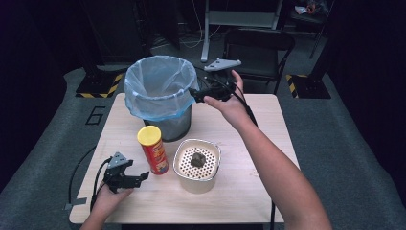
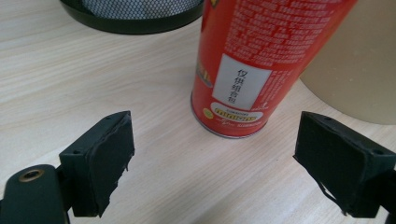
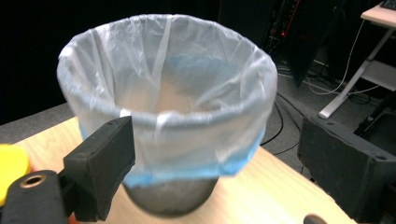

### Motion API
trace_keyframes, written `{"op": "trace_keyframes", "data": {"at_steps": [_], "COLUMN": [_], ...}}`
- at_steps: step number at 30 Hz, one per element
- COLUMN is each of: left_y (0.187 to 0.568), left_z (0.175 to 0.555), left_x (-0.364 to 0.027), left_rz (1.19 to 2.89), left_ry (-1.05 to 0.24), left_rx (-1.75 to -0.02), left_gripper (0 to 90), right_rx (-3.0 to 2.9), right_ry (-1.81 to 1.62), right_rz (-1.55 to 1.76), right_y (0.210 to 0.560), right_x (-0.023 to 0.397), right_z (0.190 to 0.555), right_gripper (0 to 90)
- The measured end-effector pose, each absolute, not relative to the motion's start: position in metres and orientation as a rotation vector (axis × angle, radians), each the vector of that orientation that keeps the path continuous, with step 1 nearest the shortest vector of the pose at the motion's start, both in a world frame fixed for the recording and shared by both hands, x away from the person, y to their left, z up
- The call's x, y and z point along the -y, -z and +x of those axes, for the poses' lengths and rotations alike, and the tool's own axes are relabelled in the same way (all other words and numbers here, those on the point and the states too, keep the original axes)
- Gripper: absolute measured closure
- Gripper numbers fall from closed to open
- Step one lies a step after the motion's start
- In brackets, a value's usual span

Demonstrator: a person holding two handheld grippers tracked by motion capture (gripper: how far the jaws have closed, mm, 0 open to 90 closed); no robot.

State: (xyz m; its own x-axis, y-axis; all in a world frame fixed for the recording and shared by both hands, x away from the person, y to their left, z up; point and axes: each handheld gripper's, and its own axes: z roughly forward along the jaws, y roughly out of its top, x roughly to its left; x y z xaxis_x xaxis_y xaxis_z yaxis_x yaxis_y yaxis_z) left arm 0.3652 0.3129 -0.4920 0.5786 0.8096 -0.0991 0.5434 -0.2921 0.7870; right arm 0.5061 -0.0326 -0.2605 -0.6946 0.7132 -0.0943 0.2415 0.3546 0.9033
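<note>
Tongs open, bin ahead, can behind

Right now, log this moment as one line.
left gripper: open, empty, facing red can | right gripper: open, empty, beside lined bin | table: holed bowl

red can close beside perforated pot, bin behind
</note>
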Motion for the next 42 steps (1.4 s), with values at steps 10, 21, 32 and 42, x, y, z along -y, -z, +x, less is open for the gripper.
{"op": "trace_keyframes", "data": {"at_steps": [10, 21, 32, 42], "left_y": [0.484, 0.477, 0.485, 0.485], "left_z": [0.374, 0.389, 0.396, 0.390], "left_x": [-0.294, -0.277, -0.263, -0.260], "left_rz": [1.943, 1.952, 1.946, 1.959], "left_ry": [-0.374, -0.376, -0.489, -0.528], "left_rx": [-1.044, -1.019, -1.024, -0.997], "left_gripper": [11.4, 12.8, 21.7, 23.1], "right_rx": [-2.142, -2.169, -2.144, -2.042], "right_ry": [-1.272, -1.169, -1.090, -1.100], "right_rz": [0.886, 0.961, 1.053, 1.172], "right_y": [0.283, 0.321, 0.377, 0.425], "right_x": [0.079, 0.124, 0.156, 0.183], "right_z": [0.479, 0.448, 0.412, 0.393], "right_gripper": [10.5, 10.6, 13.9, 19.8]}}
